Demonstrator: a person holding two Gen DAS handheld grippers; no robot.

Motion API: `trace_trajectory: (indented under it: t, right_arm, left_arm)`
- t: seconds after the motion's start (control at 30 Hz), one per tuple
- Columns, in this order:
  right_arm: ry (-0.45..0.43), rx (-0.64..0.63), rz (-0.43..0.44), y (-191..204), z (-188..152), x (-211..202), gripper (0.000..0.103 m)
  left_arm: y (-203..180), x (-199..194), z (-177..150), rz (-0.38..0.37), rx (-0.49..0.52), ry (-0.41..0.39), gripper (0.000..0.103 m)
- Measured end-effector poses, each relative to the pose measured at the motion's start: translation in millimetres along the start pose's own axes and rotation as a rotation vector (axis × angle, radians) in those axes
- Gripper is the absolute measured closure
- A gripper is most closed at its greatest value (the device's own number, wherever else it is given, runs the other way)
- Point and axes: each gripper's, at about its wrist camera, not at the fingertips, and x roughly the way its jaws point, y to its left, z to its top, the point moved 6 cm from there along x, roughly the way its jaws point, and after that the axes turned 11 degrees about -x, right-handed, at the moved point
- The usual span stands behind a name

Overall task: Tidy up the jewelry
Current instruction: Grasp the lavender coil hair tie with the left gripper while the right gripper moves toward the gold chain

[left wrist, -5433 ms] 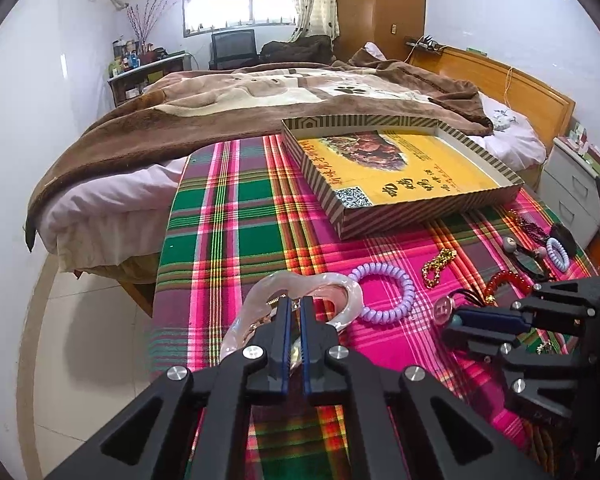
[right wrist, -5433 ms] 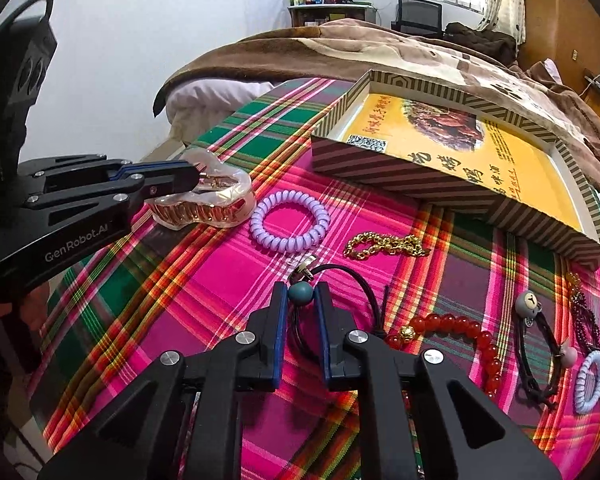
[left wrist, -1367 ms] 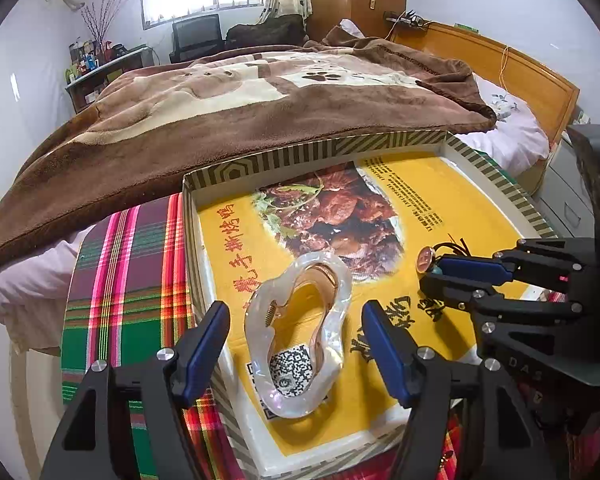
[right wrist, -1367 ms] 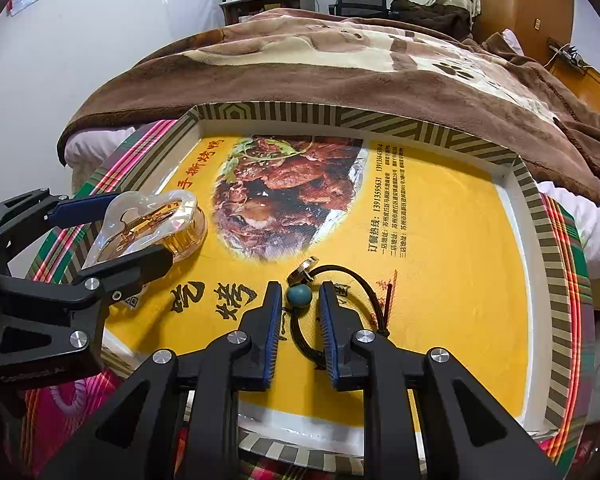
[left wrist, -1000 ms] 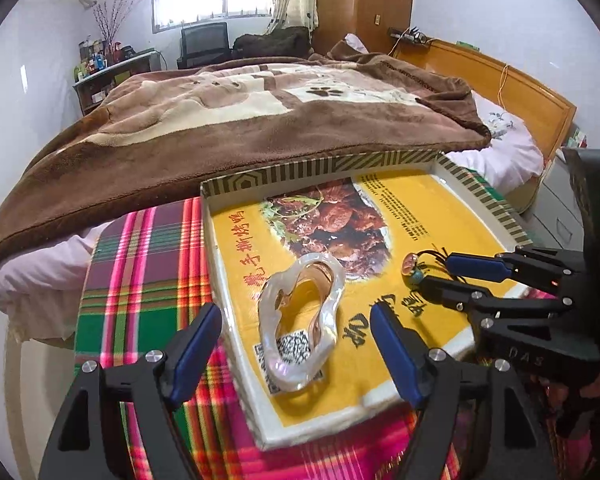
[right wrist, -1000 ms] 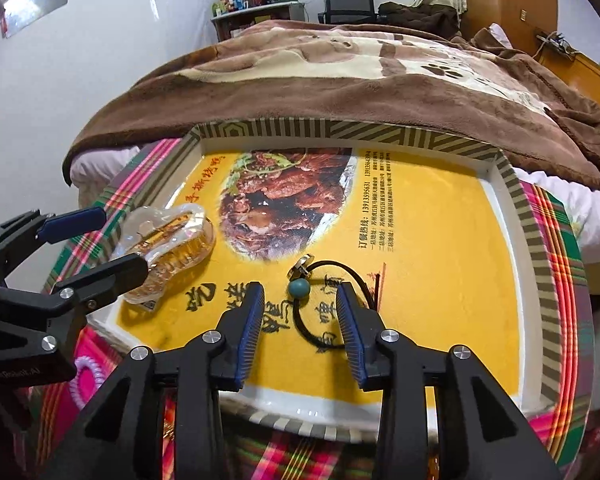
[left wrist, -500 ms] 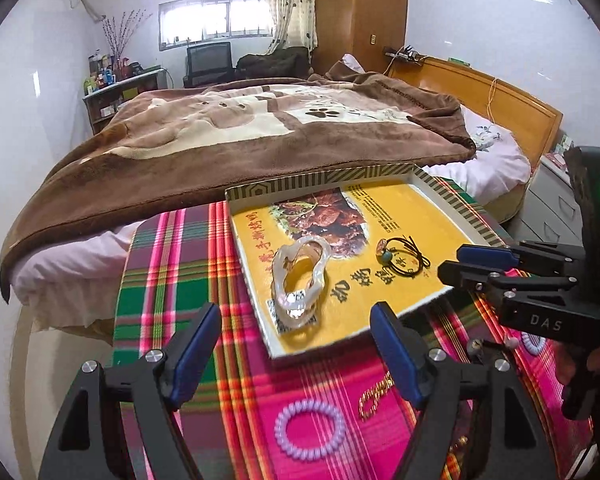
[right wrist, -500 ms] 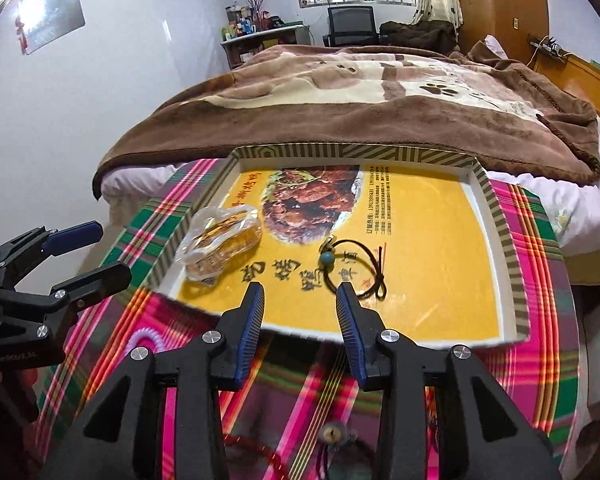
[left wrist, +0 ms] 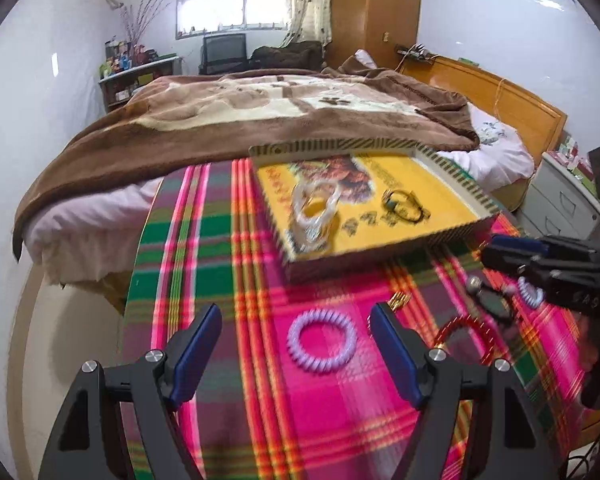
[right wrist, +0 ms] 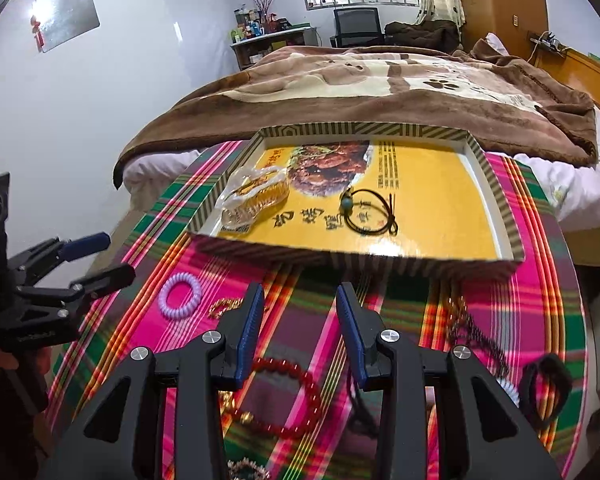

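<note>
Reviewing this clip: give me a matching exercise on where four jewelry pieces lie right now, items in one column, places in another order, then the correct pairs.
Items
1. clear heart-shaped dish
2. black cord bracelet
3. lilac coil hair tie
4. red bead bracelet

Places
A. on the plaid cloth, in line with the open left gripper in its own view
B. in the yellow box, left part
C. on the plaid cloth, just below the open right gripper in its own view
D. in the yellow box, near the middle

Pairs: 1-B, 2-D, 3-A, 4-C
</note>
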Motion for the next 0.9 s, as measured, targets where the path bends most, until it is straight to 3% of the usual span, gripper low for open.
trace_trajectory:
  t: [0.2, 0.43, 0.73, 0.9]
  right_arm:
    - [0.012, -0.032, -0.014, 10.1, -11.7, 1.2, 0.065]
    - [0.038, -0.046, -0.010, 18.2, -16.0, 15.7, 0.065]
    - [0.061, -0.059, -0.005, 22.1, -12.3, 33.2, 0.065]
    - [0.073, -0.061, -0.002, 23.0, -11.6, 41.8, 0.065]
  left_arm:
    - [16.1, 11.1, -15.2, -0.009, -0.059, 0.035, 0.027]
    - [18.8, 36.0, -20.9, 0.003, -0.057, 0.075, 0.029]
    - [13.3, 63.3, -22.2, 0.004, -0.024, 0.125, 0.058]
    - [5.5, 67.3, -19.1, 0.003, 0.005, 0.115, 0.083]
